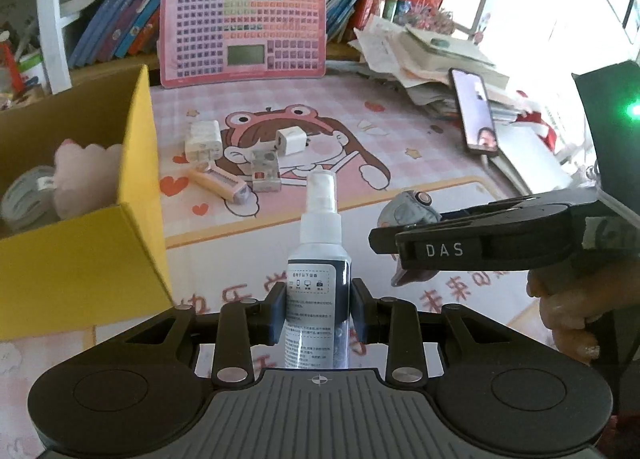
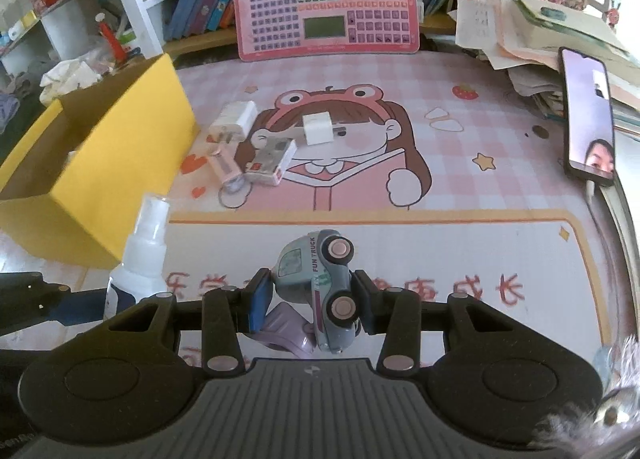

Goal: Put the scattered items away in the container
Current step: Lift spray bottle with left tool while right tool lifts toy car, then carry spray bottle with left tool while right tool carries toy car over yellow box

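My left gripper (image 1: 319, 309) is shut on a white spray bottle (image 1: 319, 279), held upright above the pink desk mat. The bottle also shows in the right wrist view (image 2: 142, 255). My right gripper (image 2: 312, 295) is shut on a grey-green toy truck (image 2: 324, 287), tipped on its side; it shows from the side in the left wrist view (image 1: 408, 211). A yellow cardboard box (image 1: 132, 163) stands at the left, holding a pink plush (image 1: 86, 175) and a tape roll (image 1: 28, 199). Two white chargers (image 1: 203, 141) (image 1: 289, 141), a small box (image 1: 264, 171) and a pink stick-shaped item (image 1: 224, 181) lie on the mat.
A pink keyboard-like toy board (image 1: 244, 25) leans against the bookshelf at the back. A phone (image 1: 476, 113) stands propped at the right against a pile of papers and books (image 1: 424, 51). The box also shows in the right wrist view (image 2: 120, 147).
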